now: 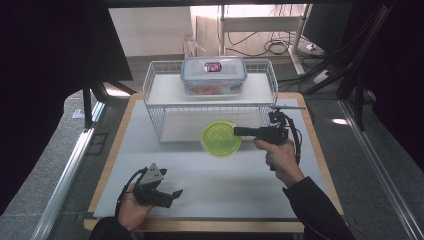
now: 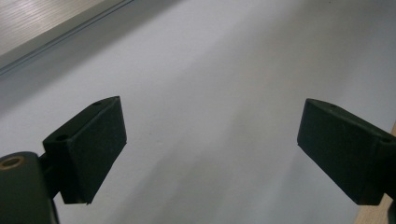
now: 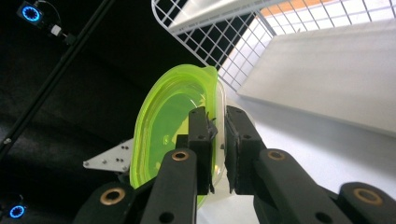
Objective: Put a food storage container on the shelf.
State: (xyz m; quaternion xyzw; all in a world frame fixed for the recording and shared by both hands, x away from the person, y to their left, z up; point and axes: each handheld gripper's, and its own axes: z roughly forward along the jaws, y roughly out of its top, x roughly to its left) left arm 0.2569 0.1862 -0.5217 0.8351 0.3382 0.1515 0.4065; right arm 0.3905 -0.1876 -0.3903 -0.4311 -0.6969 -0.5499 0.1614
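Note:
A round container with a lime-green lid hangs above the white mat in front of the wire rack. My right gripper is shut on its rim from the right. In the right gripper view the container is seen edge-on, the two jaws clamped on its rim at my right gripper. My left gripper rests near the table's front left, held in a hand. Its jaws stand wide apart over bare mat, as the left gripper view shows around my left gripper, with nothing between them.
A two-level white wire rack stands at the back of the table. On its top shelf sits a clear lidded box with orange contents. The lower shelf is bare. The wooden table edge runs along the right.

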